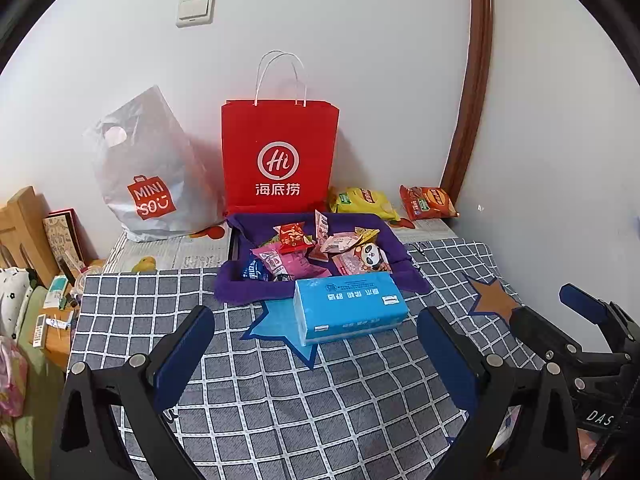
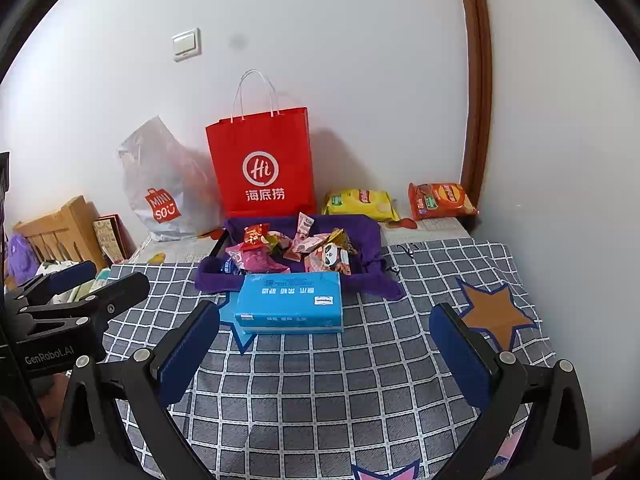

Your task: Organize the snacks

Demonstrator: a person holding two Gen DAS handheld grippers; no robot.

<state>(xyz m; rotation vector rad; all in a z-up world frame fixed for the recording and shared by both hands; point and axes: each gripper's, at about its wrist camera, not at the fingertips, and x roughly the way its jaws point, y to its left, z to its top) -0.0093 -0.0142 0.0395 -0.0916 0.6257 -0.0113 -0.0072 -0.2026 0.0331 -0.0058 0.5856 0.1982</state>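
A purple cloth tray (image 1: 394, 254) (image 2: 370, 240) in the middle of the bed holds several small snack packets (image 1: 320, 252) (image 2: 304, 250). A blue tissue pack (image 1: 348, 306) (image 2: 290, 302) lies just in front of it. Behind the tray stands a red paper bag (image 1: 278, 156) (image 2: 262, 164). A yellow chip bag (image 1: 362, 202) (image 2: 360, 204) and an orange chip bag (image 1: 428, 202) (image 2: 440, 200) lie at the back right. My left gripper (image 1: 316, 334) is open over the checked cover, short of the tissue pack, holding nothing. My right gripper (image 2: 326, 330) is open too, just as empty.
A grey plastic shopping bag (image 1: 148, 176) (image 2: 168, 188) leans on the wall at the back left. A wooden bedside stand (image 1: 24, 228) (image 2: 64, 232) with small items sits left of the bed. White walls close off the back and the right side.
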